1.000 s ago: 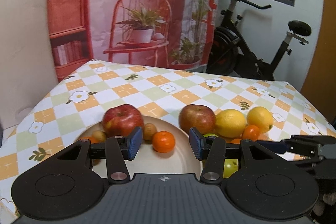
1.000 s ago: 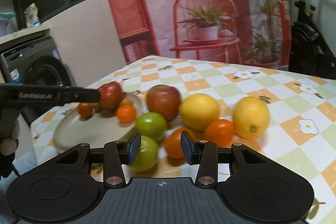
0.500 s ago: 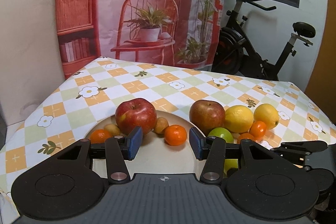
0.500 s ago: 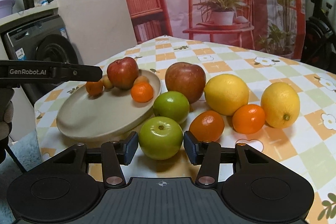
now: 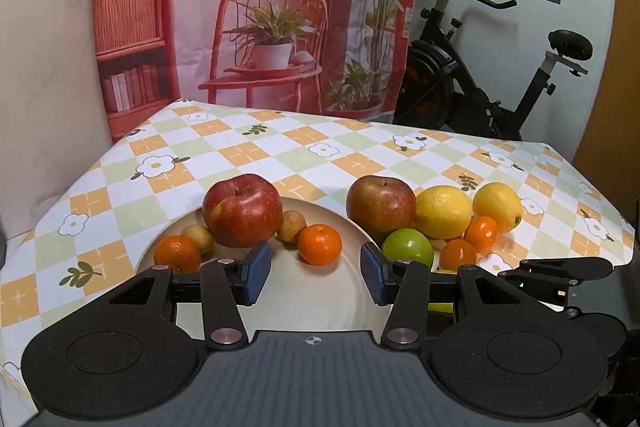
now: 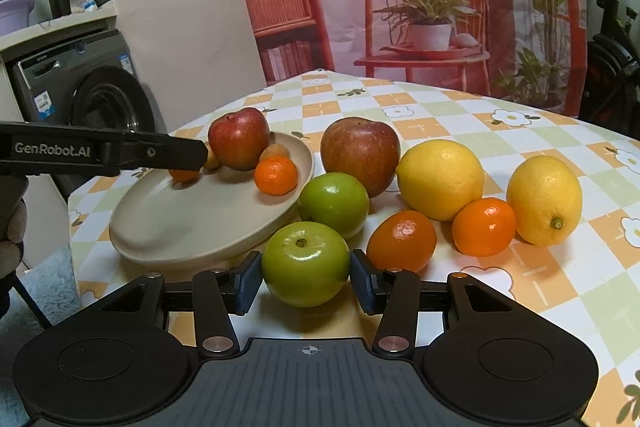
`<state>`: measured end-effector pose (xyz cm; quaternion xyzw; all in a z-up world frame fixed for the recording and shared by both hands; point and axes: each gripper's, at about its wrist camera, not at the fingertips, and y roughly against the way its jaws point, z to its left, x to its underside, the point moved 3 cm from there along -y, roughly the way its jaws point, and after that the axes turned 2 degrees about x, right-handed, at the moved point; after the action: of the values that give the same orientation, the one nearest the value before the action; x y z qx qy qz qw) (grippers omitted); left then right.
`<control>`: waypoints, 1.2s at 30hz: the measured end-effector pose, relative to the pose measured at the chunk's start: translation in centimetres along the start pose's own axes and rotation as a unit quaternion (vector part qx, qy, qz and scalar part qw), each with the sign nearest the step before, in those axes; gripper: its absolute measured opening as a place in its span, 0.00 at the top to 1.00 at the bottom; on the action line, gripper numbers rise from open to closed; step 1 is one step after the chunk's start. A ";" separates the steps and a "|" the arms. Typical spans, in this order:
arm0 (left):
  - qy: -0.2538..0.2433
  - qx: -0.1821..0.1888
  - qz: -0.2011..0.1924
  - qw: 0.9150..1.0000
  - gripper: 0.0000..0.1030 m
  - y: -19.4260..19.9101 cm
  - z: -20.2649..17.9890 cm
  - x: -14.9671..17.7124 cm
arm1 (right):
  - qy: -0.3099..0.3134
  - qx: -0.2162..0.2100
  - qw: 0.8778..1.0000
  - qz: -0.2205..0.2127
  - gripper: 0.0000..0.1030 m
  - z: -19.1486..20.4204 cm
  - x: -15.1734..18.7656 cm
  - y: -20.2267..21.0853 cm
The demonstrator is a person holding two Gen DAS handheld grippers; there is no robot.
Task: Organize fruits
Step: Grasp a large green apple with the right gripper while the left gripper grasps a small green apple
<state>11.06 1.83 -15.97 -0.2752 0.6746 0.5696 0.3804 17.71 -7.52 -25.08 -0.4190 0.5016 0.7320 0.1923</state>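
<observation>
Right wrist view: our right gripper [image 6: 306,281] fingers bracket the near green apple [image 6: 306,263] on the bench [image 6: 560,291], beside the plate [image 6: 180,227]; contact unclear. Our left gripper [image 5: 316,273] fingers stand apart, empty, over the plate.

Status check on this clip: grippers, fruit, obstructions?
Left gripper open over plate. Right gripper brackets near green apple, contact unclear. Second green apple close behind.

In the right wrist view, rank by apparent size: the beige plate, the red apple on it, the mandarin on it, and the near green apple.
1. beige plate
2. near green apple, though nearness to the camera inflates it
3. red apple, possibly alike in true size
4. mandarin
</observation>
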 end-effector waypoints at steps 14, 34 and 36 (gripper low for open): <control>-0.049 0.044 0.008 0.998 0.48 -1.1 -2.7 -0.1 | -0.023 0.031 0.998 -0.044 0.57 -3.6 1.1 4.0; -0.139 0.085 0.085 0.983 0.49 -7.1 -6.0 -0.8 | -0.092 0.099 0.987 -0.085 0.57 -9.5 2.2 7.4; -0.152 0.090 0.087 0.980 0.50 -7.3 -6.3 -0.8 | -0.098 0.098 0.987 -0.086 0.57 -9.8 2.3 7.4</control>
<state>16.08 -5.86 -19.03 -0.0906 0.6784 0.5729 0.4509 15.35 -19.69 -24.12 -0.3657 0.5119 0.6975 0.3430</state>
